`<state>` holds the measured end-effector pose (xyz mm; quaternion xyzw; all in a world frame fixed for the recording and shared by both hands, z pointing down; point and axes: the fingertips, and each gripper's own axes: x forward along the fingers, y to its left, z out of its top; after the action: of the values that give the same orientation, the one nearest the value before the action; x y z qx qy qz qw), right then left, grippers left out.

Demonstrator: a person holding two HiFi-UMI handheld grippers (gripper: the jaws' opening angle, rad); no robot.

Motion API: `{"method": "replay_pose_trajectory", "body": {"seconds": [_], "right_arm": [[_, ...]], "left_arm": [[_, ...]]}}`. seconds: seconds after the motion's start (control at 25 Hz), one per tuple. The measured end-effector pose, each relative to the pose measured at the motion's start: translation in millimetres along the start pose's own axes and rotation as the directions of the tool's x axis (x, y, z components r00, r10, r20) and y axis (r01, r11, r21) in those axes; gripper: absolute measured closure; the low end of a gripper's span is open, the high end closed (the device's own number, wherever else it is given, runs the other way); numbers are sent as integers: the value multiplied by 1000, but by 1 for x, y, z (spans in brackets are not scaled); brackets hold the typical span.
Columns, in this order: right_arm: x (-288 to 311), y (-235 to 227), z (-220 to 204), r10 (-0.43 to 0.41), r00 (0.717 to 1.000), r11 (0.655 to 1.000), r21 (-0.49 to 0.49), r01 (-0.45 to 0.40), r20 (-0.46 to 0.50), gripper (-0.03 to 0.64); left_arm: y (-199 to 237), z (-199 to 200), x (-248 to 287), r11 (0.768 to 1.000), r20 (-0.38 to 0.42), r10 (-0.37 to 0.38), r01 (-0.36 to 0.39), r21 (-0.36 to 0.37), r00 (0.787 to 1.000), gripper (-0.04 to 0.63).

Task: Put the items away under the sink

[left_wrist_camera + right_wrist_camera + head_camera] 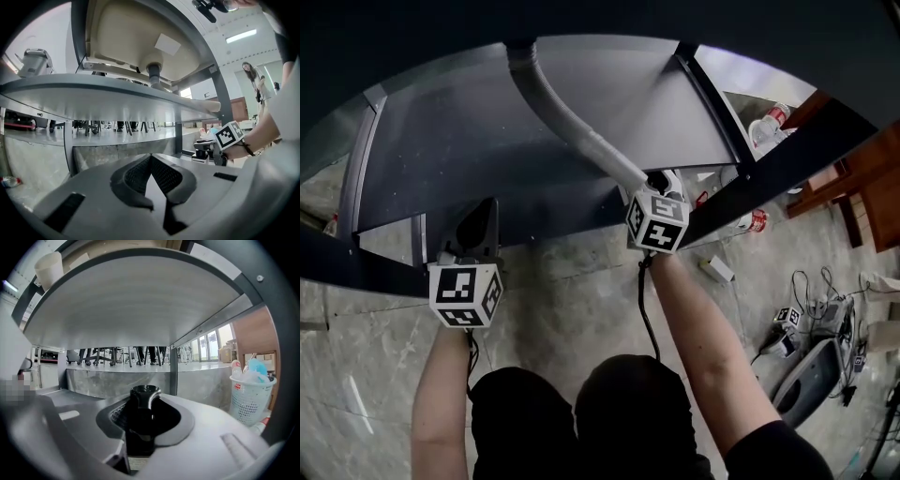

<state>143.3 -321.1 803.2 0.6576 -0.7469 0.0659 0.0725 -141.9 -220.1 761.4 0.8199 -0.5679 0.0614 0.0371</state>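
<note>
My right gripper (665,182) is shut on a small black bottle (142,414) with a round black cap, held upright between its jaws. It is at the front edge of the dark grey shelf (534,164) under the sink, just right of the grey drain hose (572,117). My left gripper (478,220) is shut and empty, its ribbed pads (136,176) touching, and it points at the shelf's left front edge. The pale sink bowl underside (126,33) and its drain pipe (154,73) show above. The right gripper's marker cube (229,136) appears at the right of the left gripper view.
A white mesh basket (251,399) full of bottles stands right of the frame leg (173,371). Bottles (769,124), a red can (757,220) and a small white box (719,270) lie on the stone floor. Cables and devices (806,328) are at far right. A person (255,79) stands in the background.
</note>
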Motion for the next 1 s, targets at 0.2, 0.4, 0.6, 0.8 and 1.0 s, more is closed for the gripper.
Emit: {"method": "replay_pose_trajectory", "body": {"seconds": [0.2,0.4,0.6,0.8,1.0], "right_arm": [[-4,1,-5,39,999,999,-24,-39,-16,408],[-16,12,-11,85,996,992,-95,-89,-42,347],[-36,21,-10,96,995,993,-60,-97,-19,347],[-64,27,-6,118,993,993,-25,-118,6,348],[-85,19,6,122,992,993,-4,-122,45,448]], "left_arm": [[-4,0,-2,1000,3,-9,9,-1,1000,586],[-8,2,-6,1000,5,-21,21,17,1000,586],[-13,5,-15,999,15,-38,38,14,999,586],[-16,14,-33,999,55,-40,39,16,998,586],[-21,33,-53,997,100,-66,60,57,993,586]]}}
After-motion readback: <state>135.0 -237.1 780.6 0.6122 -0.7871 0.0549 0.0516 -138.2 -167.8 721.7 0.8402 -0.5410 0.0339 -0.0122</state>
